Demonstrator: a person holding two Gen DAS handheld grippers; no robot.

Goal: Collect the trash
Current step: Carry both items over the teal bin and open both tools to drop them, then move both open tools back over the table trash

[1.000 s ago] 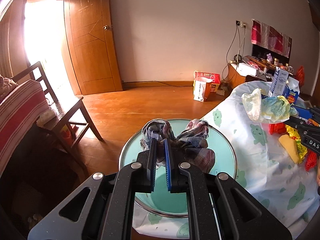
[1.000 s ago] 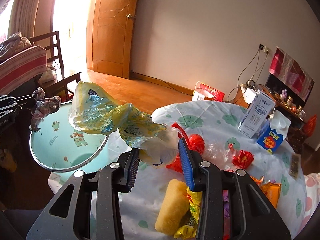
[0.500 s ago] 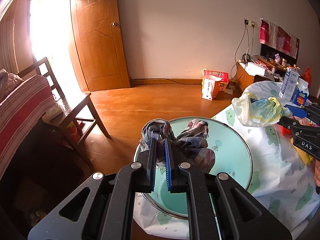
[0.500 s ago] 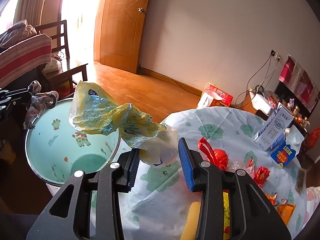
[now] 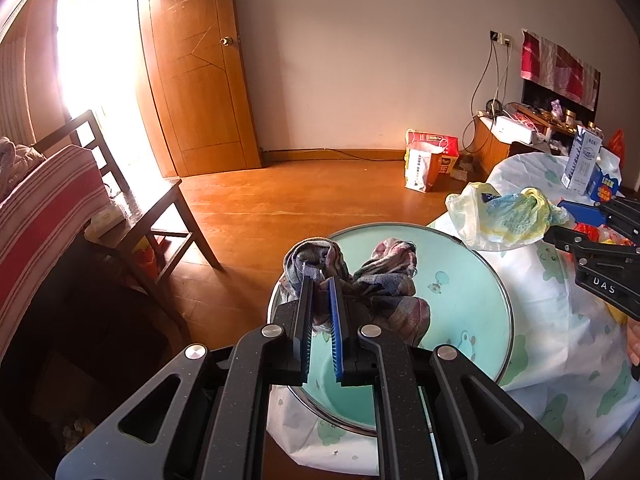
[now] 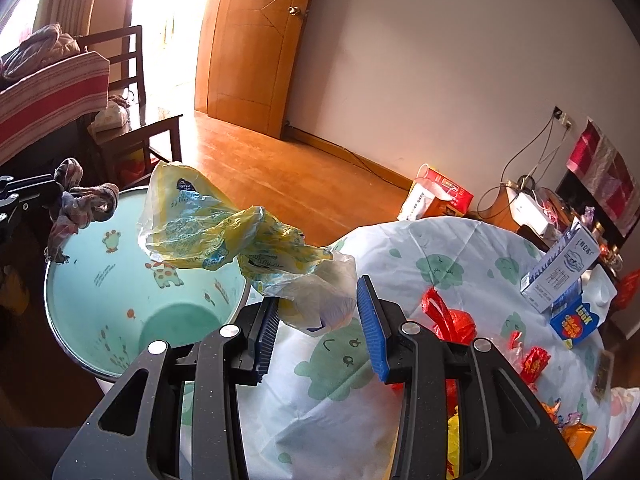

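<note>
My left gripper (image 5: 320, 284) is shut on a crumpled plaid rag (image 5: 376, 292) and holds it over the near rim of a mint-green bin (image 5: 472, 320) with cartoon animals. The rag also shows at the left in the right wrist view (image 6: 80, 204). My right gripper (image 6: 318, 312) grips a crumpled yellow and blue plastic bag (image 6: 224, 236) that hangs over the bin's (image 6: 120, 280) right rim, beside the table. The bag and right gripper also show at the right of the left wrist view (image 5: 504, 216).
A table with a white cloud-print cloth (image 6: 420, 264) carries red wrappers (image 6: 448, 320), a white carton (image 6: 560, 268), a blue box (image 6: 576, 320) and snack packets (image 6: 576, 432). A wooden chair (image 5: 136, 208) and a striped sofa (image 5: 44, 208) stand left. A paper bag (image 5: 424, 164) sits on the floor.
The right gripper has carried the plastic bag left, from above the table to the bin's rim. The left gripper still holds the rag over the bin, shifted slightly left.
</note>
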